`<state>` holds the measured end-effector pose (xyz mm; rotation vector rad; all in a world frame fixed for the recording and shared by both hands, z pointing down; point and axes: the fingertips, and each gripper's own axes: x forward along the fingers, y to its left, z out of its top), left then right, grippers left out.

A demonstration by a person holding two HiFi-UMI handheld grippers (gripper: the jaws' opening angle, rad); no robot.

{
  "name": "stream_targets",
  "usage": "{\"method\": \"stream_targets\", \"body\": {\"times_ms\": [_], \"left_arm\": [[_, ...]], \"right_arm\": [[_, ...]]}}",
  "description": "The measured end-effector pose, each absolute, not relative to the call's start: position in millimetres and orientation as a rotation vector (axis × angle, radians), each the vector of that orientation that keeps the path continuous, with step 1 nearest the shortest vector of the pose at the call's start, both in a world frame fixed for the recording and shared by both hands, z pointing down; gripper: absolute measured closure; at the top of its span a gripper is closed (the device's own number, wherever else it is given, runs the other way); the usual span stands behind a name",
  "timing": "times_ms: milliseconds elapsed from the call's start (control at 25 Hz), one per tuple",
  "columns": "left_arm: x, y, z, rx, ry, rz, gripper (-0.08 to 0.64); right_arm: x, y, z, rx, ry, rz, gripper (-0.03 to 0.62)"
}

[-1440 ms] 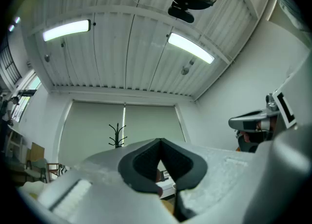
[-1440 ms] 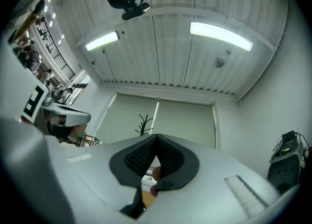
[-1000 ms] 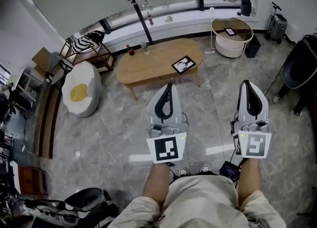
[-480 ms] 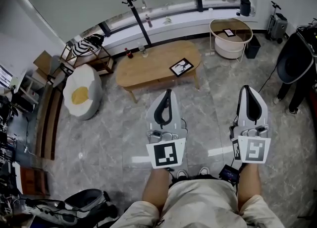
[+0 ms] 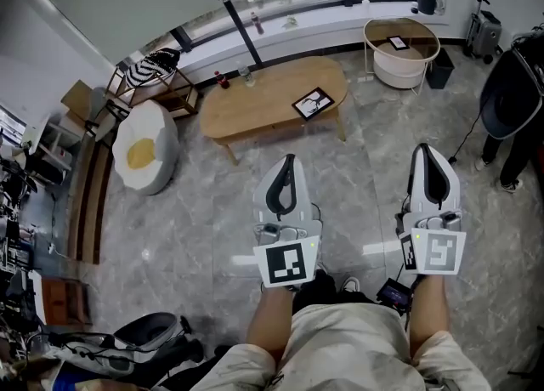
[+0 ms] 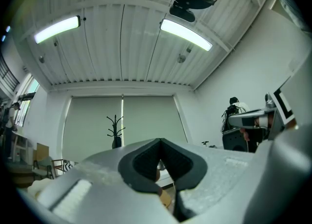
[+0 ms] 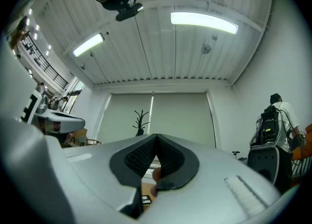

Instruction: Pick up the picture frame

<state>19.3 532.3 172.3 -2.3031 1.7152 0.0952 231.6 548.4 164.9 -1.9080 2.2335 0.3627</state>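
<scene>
A picture frame [image 5: 314,103] lies on an oval wooden table [image 5: 255,113] standing on grey stone floor [image 5: 195,219]. The left gripper [image 5: 288,162] and right gripper [image 5: 426,151], well short of the table, are pressed together and empty.

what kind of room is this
Probably a lounge set up like a living room: a low wooden coffee table, a beanbag seat beside it, and a coat stand by the window blinds.

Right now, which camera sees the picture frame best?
The head view. There the frame shows whole on the table, seen from above. The right gripper view shows only a tiny dark bit low down that may be it. The left gripper view shows none of it.
</scene>
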Motion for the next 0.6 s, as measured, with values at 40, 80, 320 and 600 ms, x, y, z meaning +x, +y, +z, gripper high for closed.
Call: {"method": "stream_targets", "body": {"times_ms": [40, 80, 320, 600], "left_arm": [[19, 530, 174, -2.303, 1.715, 0.096, 0.555], [19, 526, 176, -2.304, 1.714, 0.095, 0.555], [6, 494, 192, -2.318, 1.737, 0.111, 0.555], [-24, 430, 187, -2.326, 1.745, 0.198, 0.555]], "right_arm": [[231, 545, 167, -1.908, 2.237, 0.36, 0.591], [230, 541, 169, -1.911, 2.241, 0.359, 0.591], [215, 510, 183, -1.913, 2.279, 0.377, 0.591], [181, 452, 170, -1.92, 2.315, 0.461, 0.591]]}}
